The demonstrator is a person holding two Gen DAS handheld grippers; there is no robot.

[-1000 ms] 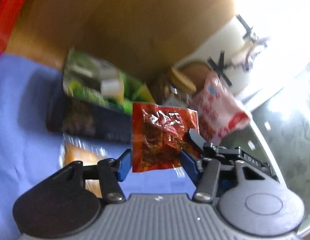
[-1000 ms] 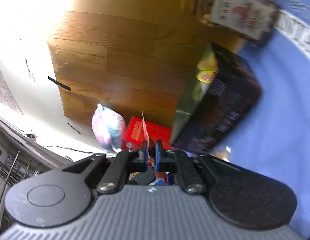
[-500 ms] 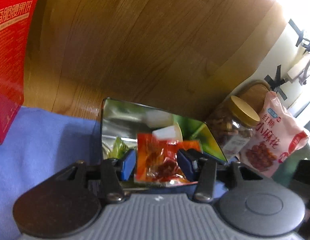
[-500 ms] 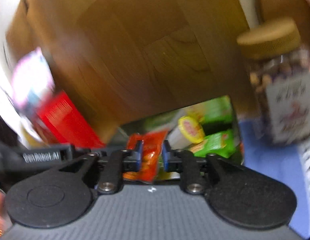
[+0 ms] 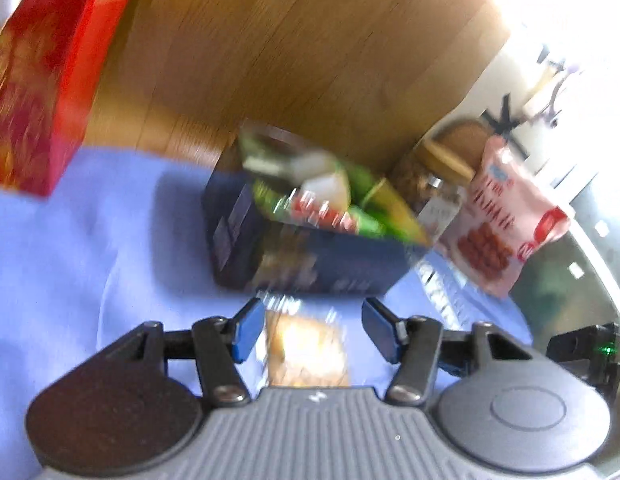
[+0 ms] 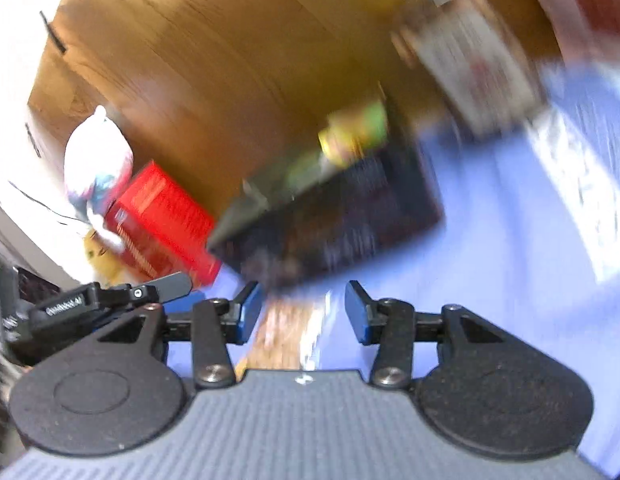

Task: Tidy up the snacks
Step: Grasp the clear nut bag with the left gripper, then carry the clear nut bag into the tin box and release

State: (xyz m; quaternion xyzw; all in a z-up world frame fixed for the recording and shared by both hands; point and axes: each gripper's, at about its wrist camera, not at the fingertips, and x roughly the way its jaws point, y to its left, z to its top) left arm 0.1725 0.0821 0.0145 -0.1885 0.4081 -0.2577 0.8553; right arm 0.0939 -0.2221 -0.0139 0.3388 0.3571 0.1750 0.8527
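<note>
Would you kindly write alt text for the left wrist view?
Blurred view: the open left gripper hovers over a clear-wrapped pastry on a blue cloth. Behind it, a dark box holds snacks, with a red box, jar and pink bag nearby.

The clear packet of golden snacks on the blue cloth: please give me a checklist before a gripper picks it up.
1. Left gripper open: ok.
2. Right gripper open: ok.
3. Both grippers empty: ok.
4. Clear packet lies between the left gripper's fingers: ok.
5. Dark box has room left: cannot tell, blurred.
6. Packet apart from the dark box: cannot tell.
</note>
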